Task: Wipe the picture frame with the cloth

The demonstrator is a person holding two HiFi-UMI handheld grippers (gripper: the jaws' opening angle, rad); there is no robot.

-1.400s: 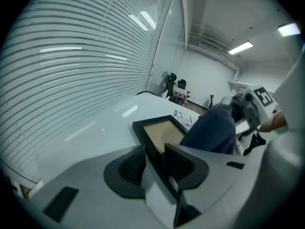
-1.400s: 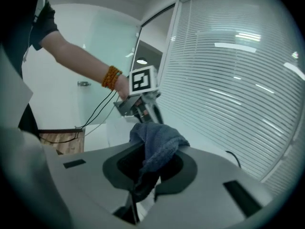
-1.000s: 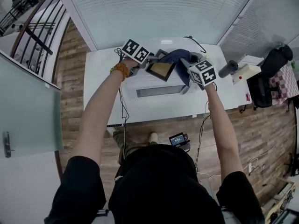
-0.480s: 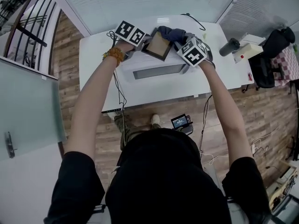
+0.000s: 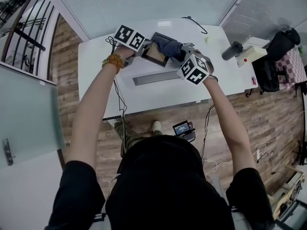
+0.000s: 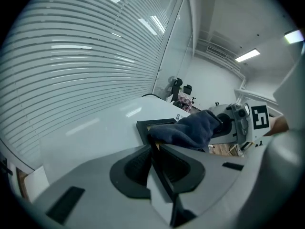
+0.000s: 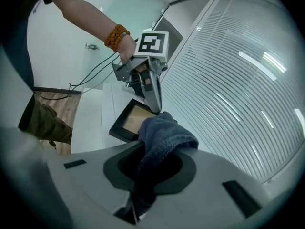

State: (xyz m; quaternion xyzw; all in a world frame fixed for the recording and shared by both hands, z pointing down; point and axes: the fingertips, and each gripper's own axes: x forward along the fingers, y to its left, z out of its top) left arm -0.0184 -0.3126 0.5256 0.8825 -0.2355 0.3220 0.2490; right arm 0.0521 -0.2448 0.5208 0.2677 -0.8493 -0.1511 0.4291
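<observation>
wear: black short-sleeved top (image 5: 163, 190) at 6 o'clock | wrist: orange bead bracelet (image 5: 113, 61) toward 11 o'clock, one teal bead | legs: olive trousers (image 5: 128, 138), pale shoe (image 5: 157, 127) | left gripper (image 6: 155, 144): grey shell, black pads, black-and-white marker cube (image 5: 130, 37) | right gripper (image 7: 147, 151): matching grey, black pads

I can read no words or numbers anywhere. The cubes (image 5: 129, 36) on my left gripper (image 5: 147, 48) and right gripper (image 5: 181, 51) show only black-and-white square markers.
</observation>
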